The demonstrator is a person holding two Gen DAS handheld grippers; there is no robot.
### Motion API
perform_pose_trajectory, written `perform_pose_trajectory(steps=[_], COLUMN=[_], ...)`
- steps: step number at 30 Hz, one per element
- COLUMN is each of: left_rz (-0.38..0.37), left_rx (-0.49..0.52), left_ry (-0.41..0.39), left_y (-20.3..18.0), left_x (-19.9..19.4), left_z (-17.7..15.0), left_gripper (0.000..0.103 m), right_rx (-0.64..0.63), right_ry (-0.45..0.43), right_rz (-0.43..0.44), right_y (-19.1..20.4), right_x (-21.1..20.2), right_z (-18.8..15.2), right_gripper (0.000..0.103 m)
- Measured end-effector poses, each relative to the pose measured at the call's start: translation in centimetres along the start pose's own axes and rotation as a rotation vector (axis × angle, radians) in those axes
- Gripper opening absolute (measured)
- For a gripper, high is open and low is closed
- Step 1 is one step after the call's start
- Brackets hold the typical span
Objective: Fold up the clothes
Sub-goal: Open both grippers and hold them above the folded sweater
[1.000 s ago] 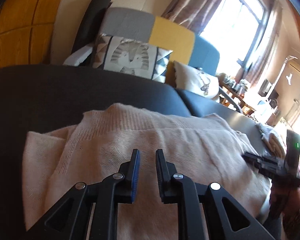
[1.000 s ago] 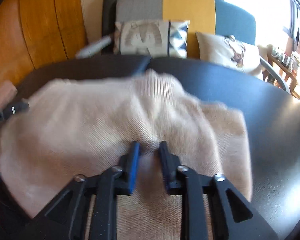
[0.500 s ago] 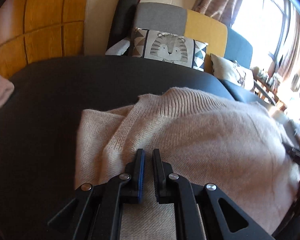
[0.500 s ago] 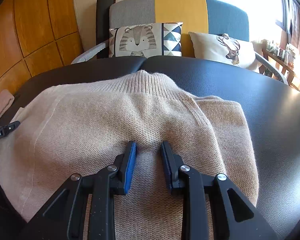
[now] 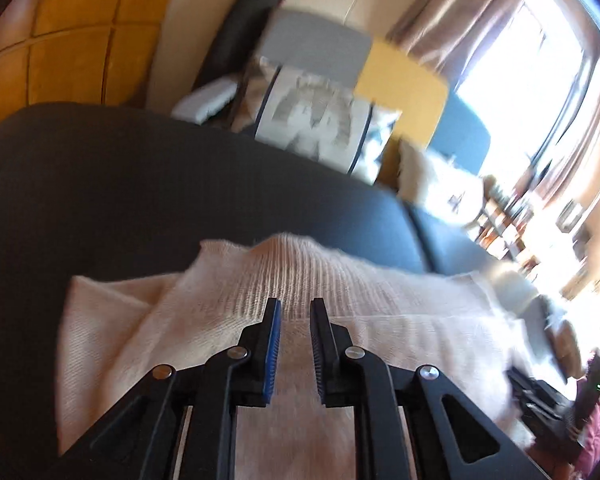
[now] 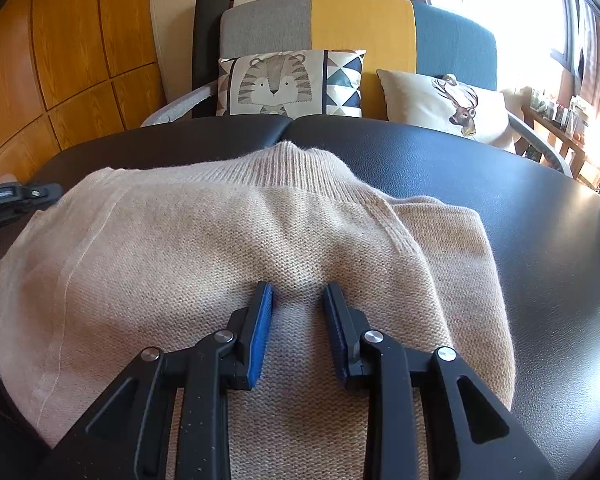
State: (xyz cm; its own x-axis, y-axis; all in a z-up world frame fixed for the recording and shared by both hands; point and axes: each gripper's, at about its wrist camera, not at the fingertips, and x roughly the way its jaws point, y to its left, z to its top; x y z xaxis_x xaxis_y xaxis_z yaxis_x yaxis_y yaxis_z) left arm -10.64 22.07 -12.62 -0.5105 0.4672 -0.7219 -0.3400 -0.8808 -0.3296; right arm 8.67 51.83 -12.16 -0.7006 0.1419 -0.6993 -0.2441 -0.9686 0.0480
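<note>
Right gripper (image 6: 296,294): jaws parted and opening, tips over the beige sweater (image 6: 172,256) with knit between them, nothing clamped. Left gripper (image 5: 295,310): jaws narrowly parted, opening, empty, below the sweater's ribbed collar. The sweater lies flat on the black table (image 6: 500,184).

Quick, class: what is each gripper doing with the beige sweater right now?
Left gripper: jaws opening, nothing pinched, over the sweater.
Right gripper: jaws opening, nothing pinched, sweater below.
</note>
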Motion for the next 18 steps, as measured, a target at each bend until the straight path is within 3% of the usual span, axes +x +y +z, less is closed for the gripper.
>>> perform_pose_trajectory(steps=[5, 7, 9, 14, 18], left_rz=[0.172, 0.193, 0.156, 0.098, 0.042], left_rx=[-0.014, -0.070, -0.109, -0.083, 0.056], left_ry=[-0.031, -0.053, -0.058, -0.083, -0.111], left_y=[2.3, 4.1, 5.5, 3.7, -0.7], left_x=[-0.3, -1.0, -1.3, -2.4, -2.8], left_z=[-1.2, -1.7, -1.9, -2.6, -4.8], left_gripper=[0.014, 0.013, 0.013, 0.014, 0.016], right_rx=[0.001, 0.006, 0.015, 0.022, 0.032], right_ry=[-0.002, -0.003, -0.004, -0.004, 0.013], right_rz=[-0.001, 0.006, 0.018, 0.028, 0.073], right_y=[-0.1, -0.2, -0.5, -0.6, -0.9], right_x=[0.1, 0.2, 0.2, 0.3, 0.0], right_z=[-0.1, -0.1, -0.1, -0.2, 0.2], right_gripper=[0.030, 0.030, 0.030, 0.030, 0.032])
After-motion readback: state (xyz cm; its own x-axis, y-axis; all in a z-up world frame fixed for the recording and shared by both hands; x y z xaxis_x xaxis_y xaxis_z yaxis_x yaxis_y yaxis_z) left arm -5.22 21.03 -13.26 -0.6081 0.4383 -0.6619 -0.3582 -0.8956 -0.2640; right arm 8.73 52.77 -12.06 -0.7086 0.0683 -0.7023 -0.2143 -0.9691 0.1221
